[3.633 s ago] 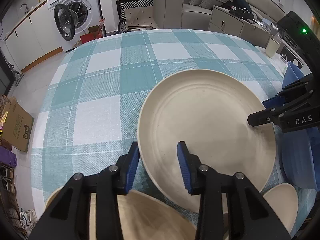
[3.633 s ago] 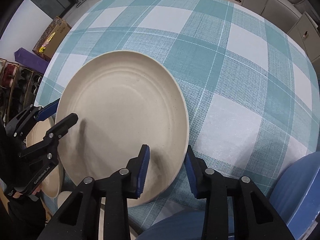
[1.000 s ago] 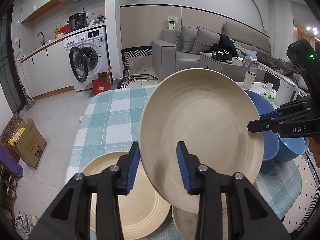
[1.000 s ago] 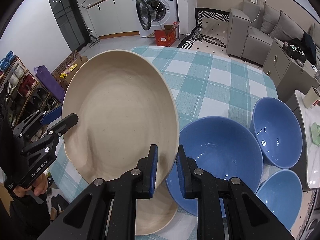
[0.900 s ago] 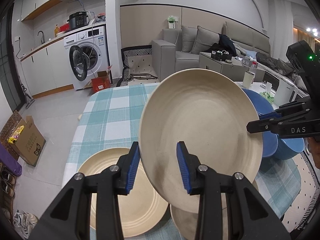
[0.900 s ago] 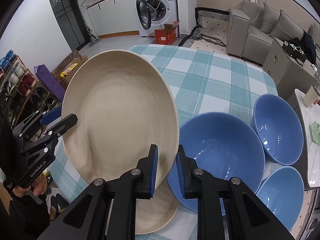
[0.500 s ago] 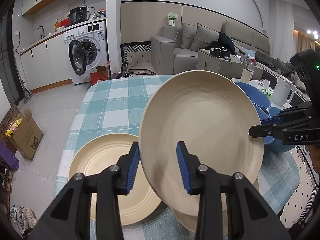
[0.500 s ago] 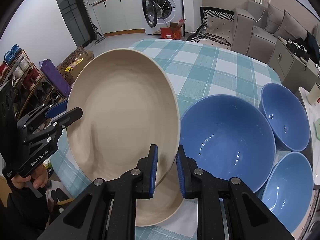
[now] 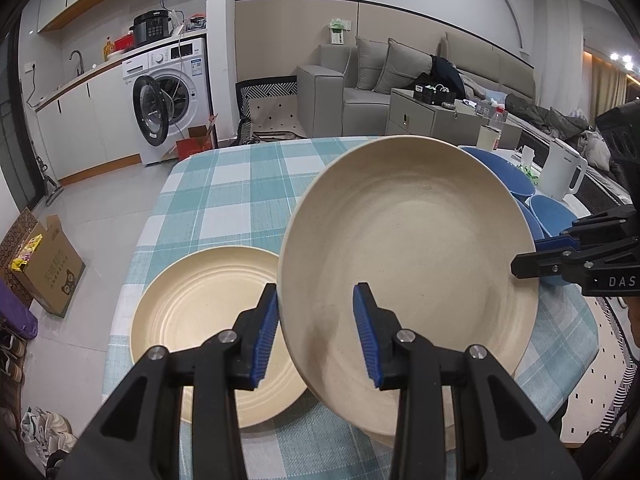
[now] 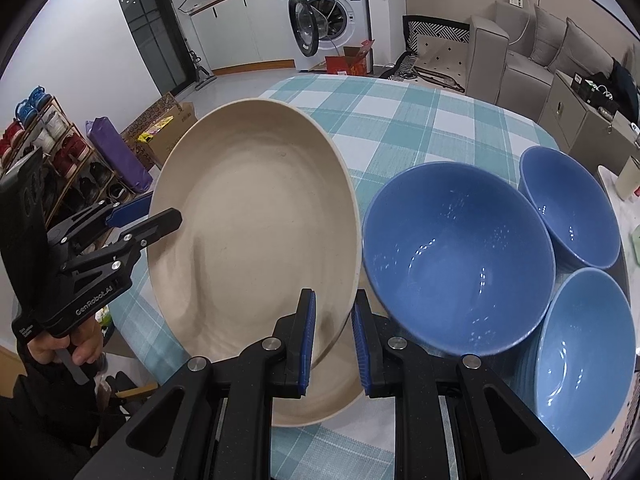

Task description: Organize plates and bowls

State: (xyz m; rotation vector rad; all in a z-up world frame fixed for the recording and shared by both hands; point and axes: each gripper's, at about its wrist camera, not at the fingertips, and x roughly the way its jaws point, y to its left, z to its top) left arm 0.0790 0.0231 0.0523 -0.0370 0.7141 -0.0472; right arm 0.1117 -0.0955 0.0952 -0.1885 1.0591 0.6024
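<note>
A large plate (image 9: 408, 264) hangs tilted above the counter (image 9: 240, 192), held at opposite rims: the left claw (image 9: 316, 330) grips its near-left edge, the right claw (image 10: 334, 338) its other side. In the left wrist view, a second plate (image 9: 200, 320) lies flat on the counter to the left of the raised one, and a third plate (image 10: 324, 396) lies under its lower edge. To the right in the right wrist view, three bowls sit close together on the counter: a large bowl (image 10: 456, 256) just beside the raised plate, a smaller bowl (image 10: 572, 208) behind it, and another bowl (image 10: 588, 348) nearest the camera. A washing machine (image 9: 172, 96) stands beyond the counter's far end, a sofa (image 9: 372, 76) to its right.
</note>
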